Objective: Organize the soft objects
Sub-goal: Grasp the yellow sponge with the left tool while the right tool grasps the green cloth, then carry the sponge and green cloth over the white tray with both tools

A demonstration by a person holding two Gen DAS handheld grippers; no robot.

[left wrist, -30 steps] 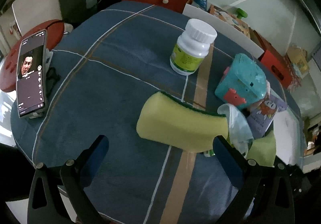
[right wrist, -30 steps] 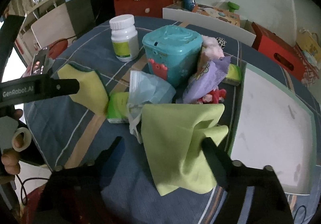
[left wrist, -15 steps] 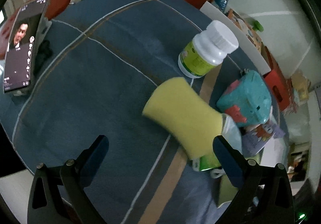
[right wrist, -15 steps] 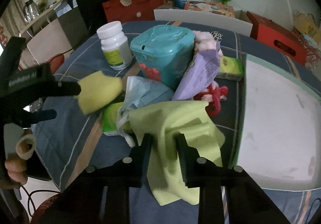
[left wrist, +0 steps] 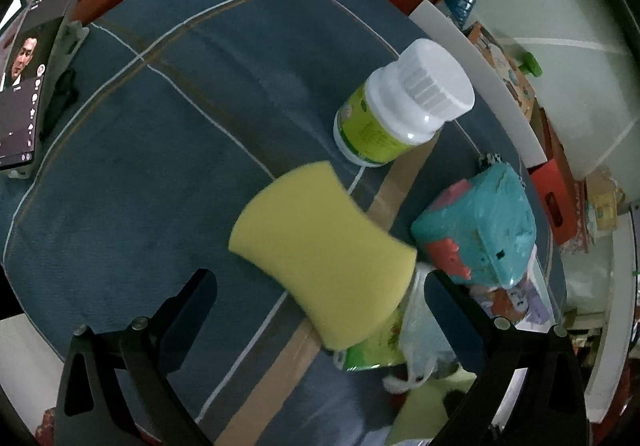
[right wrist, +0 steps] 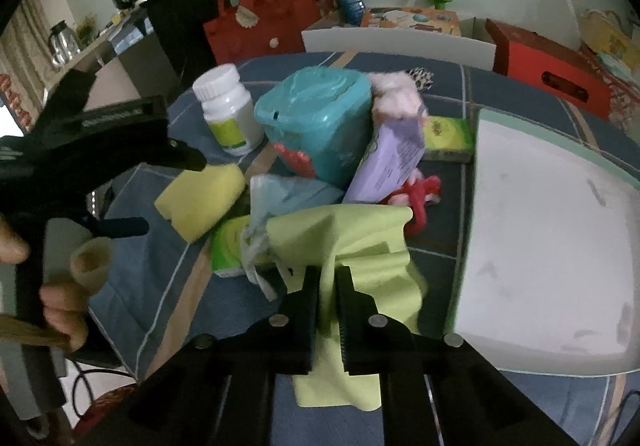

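Left wrist view: left gripper [left wrist: 320,278] jaws spread wide, nothing pinched. One yellow sponge [left wrist: 322,260] sits in the gap between them, blurred, touching neither pad. One white-capped pill bottle [left wrist: 400,114] stands upright past it, one teal lidded box [left wrist: 480,230] to its right. Only this view shows the phone [left wrist: 24,86] propped at the far-left edge of the table. Blue plaid tablecloth [left wrist: 180,174] covers the table.

Right wrist view: right gripper [right wrist: 328,286], jaws just closed, now clamped on one lime-green cloth [right wrist: 352,246]; a fold runs up between the pads. Same sponge, bottle and box here. Only this view shows one white tray [right wrist: 560,246] on the right, one purple packet [right wrist: 392,162] leaning on the box, one light-blue face mask [right wrist: 288,194] and a person's hand [right wrist: 60,286] on the left tool. One red handbag [right wrist: 260,22] and red boxes crowd the floor behind.
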